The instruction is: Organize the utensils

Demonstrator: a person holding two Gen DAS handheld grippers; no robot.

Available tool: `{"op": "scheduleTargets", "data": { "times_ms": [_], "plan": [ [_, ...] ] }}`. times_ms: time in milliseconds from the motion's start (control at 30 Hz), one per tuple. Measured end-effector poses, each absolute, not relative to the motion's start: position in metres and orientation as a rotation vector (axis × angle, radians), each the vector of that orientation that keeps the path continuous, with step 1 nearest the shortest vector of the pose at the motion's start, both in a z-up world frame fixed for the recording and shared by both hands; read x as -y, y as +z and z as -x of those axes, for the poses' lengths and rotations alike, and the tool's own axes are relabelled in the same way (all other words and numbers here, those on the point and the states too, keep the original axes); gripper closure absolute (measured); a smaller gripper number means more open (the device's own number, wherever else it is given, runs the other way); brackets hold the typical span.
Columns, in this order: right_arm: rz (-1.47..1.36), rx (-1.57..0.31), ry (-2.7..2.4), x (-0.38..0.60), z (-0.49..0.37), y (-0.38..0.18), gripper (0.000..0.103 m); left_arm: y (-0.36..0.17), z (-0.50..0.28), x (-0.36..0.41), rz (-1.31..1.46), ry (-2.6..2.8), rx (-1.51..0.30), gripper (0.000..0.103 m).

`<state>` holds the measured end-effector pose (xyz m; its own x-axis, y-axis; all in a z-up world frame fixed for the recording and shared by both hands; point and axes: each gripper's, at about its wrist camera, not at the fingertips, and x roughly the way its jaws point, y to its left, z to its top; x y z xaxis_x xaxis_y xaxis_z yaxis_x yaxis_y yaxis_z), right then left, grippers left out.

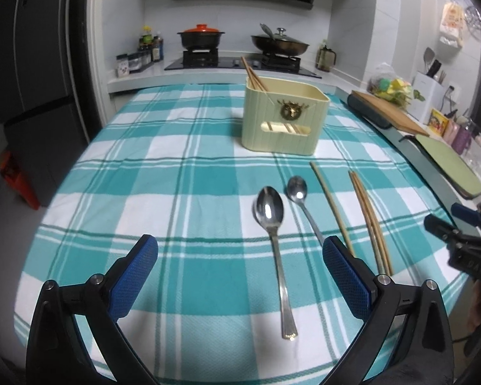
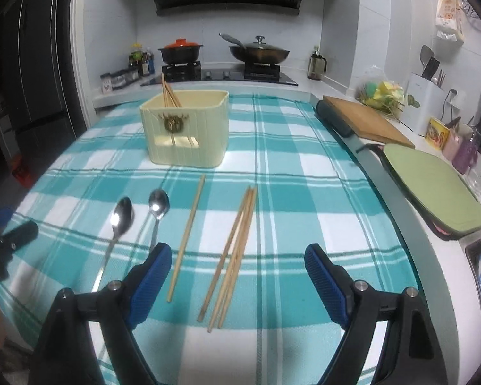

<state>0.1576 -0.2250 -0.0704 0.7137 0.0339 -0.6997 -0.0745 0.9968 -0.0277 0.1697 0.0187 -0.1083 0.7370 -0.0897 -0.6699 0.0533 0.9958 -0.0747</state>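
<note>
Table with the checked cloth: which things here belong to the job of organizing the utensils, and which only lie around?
Belong to the job:
- large spoon
- small spoon
- single chopstick
- bundle of three chopsticks
- cream utensil holder, chopsticks already in it

Only lying around:
- black pot with orange lid
- wok with lid
- wooden cutting board
- green board

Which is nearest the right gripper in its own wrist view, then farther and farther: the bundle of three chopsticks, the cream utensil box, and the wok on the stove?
From the right gripper, both jaws open and empty:
1. The bundle of three chopsticks, on the cloth between the fingers.
2. The cream utensil box, mid-table, up and left.
3. The wok, on the stove at the back wall.
</note>
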Motion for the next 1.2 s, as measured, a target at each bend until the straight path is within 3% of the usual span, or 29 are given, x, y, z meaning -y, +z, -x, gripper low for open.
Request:
{"op": "scheduleTargets", "data": {
  "times_ms": [1200],
  "plan": [
    [0.086,-0.807,-0.024,0.233,-0.141,-0.120,0.016,-0.150,-0.175,-0.013,0.043,-0.017,-0.831,0.001]
  ]
}}
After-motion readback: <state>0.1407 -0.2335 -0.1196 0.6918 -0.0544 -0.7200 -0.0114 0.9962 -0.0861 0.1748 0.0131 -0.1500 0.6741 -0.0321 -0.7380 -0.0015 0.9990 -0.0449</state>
